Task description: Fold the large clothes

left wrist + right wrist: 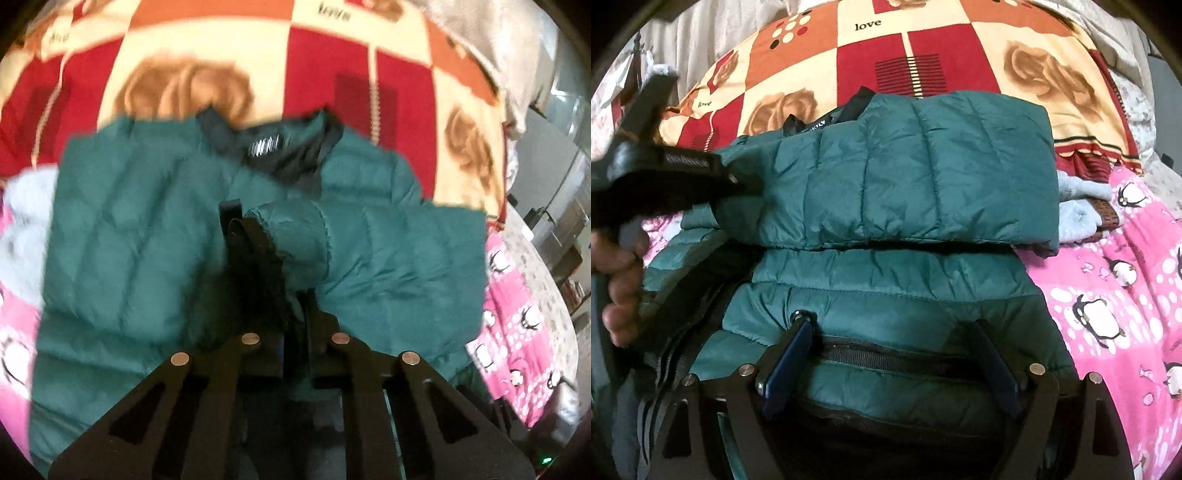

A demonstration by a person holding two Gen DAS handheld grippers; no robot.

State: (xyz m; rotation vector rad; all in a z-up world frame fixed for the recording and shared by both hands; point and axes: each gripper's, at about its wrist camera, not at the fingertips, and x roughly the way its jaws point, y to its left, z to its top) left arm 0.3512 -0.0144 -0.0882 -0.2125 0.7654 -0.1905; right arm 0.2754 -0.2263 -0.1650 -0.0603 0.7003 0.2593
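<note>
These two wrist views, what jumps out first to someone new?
A teal puffer jacket fills the middle of both views, its sleeve pinched by the left gripper. Behind it lies a red-and-cream rose blanket printed "love"; a pink penguin sheet spreads at right.

This is a bedroom in a home, seen over a bed. A fleece blanket (pixel 923 48) in red, orange and cream squares, with roses and the word "love", is covering the far part, and a pink sheet (pixel 1108 295) printed with penguins is lying nearer. A pale curtain (pixel 491 48) is hanging behind the bed, and shelves (pixel 561 236) are showing blurrily at the right edge.
</note>
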